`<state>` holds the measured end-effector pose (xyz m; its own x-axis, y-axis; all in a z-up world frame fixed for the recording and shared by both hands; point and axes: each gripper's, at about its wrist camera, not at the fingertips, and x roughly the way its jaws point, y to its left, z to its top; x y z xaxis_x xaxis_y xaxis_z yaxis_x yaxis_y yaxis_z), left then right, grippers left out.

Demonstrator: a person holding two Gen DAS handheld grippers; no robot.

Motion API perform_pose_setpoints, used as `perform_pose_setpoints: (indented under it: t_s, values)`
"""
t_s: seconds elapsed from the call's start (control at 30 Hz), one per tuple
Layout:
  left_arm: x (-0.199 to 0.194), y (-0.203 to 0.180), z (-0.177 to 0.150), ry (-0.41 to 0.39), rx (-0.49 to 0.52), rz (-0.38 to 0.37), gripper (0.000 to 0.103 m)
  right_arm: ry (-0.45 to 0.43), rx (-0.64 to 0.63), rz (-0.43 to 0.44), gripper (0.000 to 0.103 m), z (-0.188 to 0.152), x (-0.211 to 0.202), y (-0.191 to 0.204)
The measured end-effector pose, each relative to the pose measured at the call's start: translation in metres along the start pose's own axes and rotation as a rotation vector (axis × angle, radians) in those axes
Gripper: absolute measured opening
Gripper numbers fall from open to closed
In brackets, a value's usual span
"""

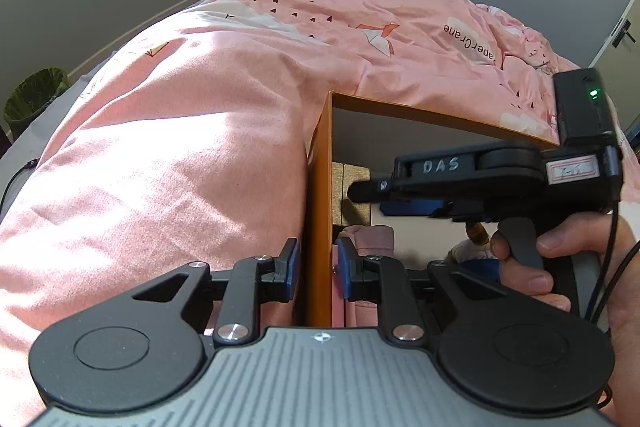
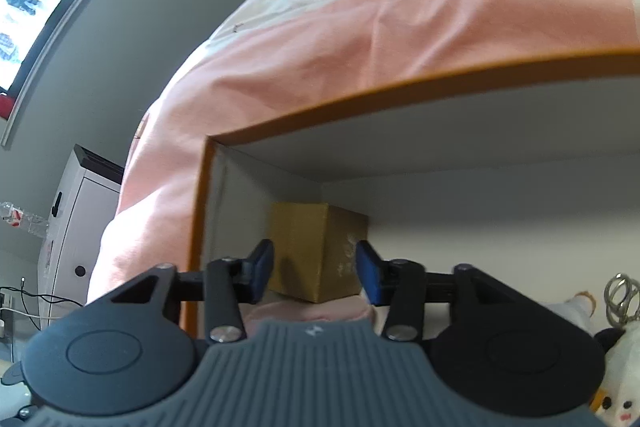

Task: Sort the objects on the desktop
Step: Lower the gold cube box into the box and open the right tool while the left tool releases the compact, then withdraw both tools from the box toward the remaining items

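Note:
An orange box (image 1: 320, 187) with a pale inside stands open against a pink bed quilt. My left gripper (image 1: 318, 265) straddles the box's orange side wall, its blue pads close on either side of it. My right gripper (image 1: 360, 191) reaches into the box from the right. In the right wrist view my right gripper (image 2: 314, 273) is open, its pads either side of a small tan carton (image 2: 316, 251) that lies deeper in the box (image 2: 200, 227), resting on a pink item (image 2: 308, 311). Whether the pads touch the carton I cannot tell.
The pink quilt (image 1: 180, 147) rises behind and left of the box. A plush toy with a metal key ring (image 2: 618, 307) lies in the box at right. A green waste bin (image 1: 34, 99) stands far left. A white cabinet (image 2: 76, 227) stands at left.

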<state>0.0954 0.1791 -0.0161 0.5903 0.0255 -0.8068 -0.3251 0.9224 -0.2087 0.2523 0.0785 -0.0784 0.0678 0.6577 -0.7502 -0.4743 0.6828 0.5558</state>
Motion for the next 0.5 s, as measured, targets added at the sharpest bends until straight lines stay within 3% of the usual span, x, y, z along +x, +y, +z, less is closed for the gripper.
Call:
perform_pose_setpoints:
  t_s: [0.3,0.5]
  values:
    - [0.002,-0.004,0.0,0.008,0.017,0.016,0.022,0.019,-0.053,0.003,0.029,-0.005,0.008,0.009]
    - [-0.003,-0.009,-0.002,0.003,0.037,0.018,0.022,-0.048,-0.154,-0.038,0.03,-0.015,-0.021,0.018]
